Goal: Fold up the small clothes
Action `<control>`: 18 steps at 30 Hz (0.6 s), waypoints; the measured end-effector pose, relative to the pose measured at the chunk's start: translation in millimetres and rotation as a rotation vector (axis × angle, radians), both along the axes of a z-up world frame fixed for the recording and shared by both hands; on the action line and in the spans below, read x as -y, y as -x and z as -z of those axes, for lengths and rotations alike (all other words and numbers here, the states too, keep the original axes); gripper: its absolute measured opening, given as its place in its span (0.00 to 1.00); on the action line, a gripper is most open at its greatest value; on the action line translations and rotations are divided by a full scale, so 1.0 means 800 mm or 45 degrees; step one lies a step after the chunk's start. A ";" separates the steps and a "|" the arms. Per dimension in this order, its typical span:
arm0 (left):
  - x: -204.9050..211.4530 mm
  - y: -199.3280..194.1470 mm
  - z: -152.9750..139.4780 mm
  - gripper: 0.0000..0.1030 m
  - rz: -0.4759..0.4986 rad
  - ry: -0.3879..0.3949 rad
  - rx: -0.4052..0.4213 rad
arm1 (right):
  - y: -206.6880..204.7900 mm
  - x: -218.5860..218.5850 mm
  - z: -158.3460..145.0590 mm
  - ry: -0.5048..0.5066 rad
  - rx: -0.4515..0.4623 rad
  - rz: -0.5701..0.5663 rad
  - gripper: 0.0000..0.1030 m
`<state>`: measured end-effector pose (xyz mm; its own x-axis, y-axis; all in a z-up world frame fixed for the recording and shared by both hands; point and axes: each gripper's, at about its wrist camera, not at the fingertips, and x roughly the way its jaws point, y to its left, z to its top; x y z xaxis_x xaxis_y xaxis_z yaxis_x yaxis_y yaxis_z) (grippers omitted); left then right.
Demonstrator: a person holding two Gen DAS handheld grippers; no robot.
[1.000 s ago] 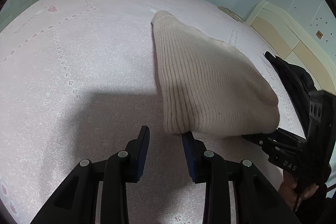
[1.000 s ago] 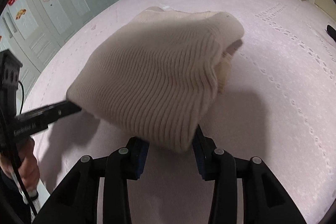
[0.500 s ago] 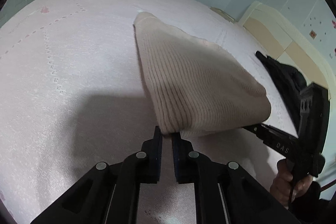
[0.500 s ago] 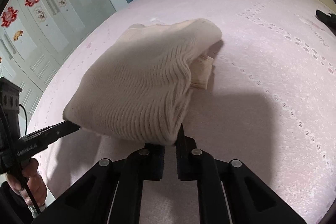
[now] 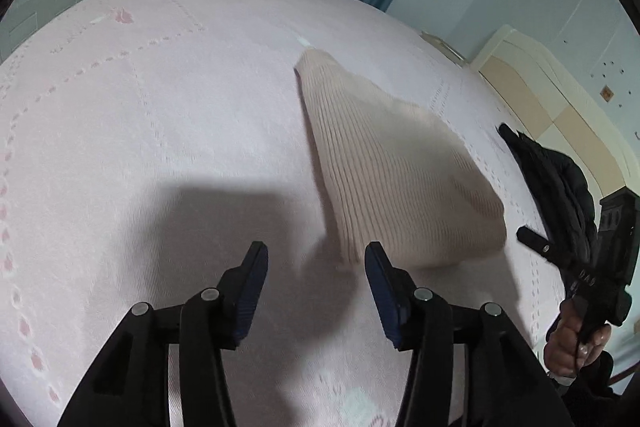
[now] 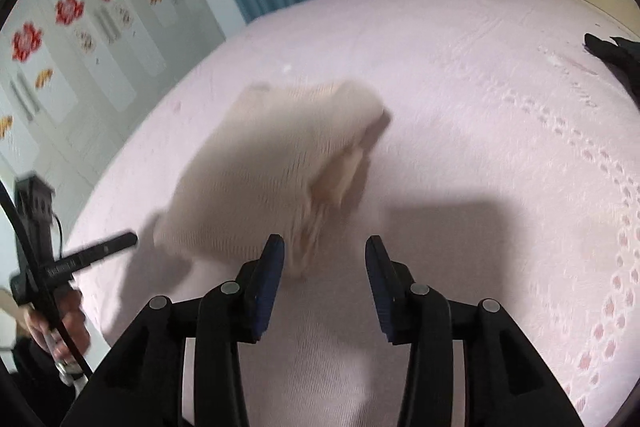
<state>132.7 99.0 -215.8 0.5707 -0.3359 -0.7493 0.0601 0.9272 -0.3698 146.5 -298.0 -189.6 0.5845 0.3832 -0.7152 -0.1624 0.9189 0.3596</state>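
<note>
Ahead of the left gripper [image 5: 316, 263], on the pink bedspread [image 5: 160, 131], lies the cream knit [image 5: 384, 179] — a small ribbed garment, its far corner flat on the bed and its near part raised and blurred. The jaws stand spread with nothing between them, the knit's near edge just beyond the right fingertip; judging by that gap, the cloth is let go so that the fold can settle on its own weight. At the right edge the right gripper [image 5: 532, 239] shows only as a dark finger tip beside the knit, with the hand [image 5: 572, 343] that holds it cut off by the lens rim. A black jacket [image 5: 560, 187] lies behind it, partly hidden. Whether the knit's near edge touches the bed cannot be told through the blur. From the right wrist, the right gripper [image 6: 324, 259] is also spread wide and grips nothing; the knit [image 6: 272, 179] sits just past the left fingertip, doubled over, with a paler inner layer peeking out at its right side — likely the folded-under half. The smear of motion hides the rib pattern and the outline of its near corner. To the left, the left gripper [image 6: 100, 247] pokes toward the knit, apart from it, and its hand [image 6: 60, 327] is half lost at the frame edge. The garment's type stays unclear in both views.
</note>
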 end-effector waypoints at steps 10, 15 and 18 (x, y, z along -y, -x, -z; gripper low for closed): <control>0.013 -0.086 -0.009 0.48 -0.005 -0.045 0.026 | -0.144 -0.039 0.048 0.029 -0.200 0.078 0.43; 0.020 -0.116 0.001 0.48 0.007 -0.031 0.022 | -0.134 -0.049 0.000 0.029 0.134 -0.044 0.10; 0.030 -0.137 0.006 0.50 0.032 0.009 0.011 | -0.149 -0.037 0.034 0.074 -0.001 0.008 0.10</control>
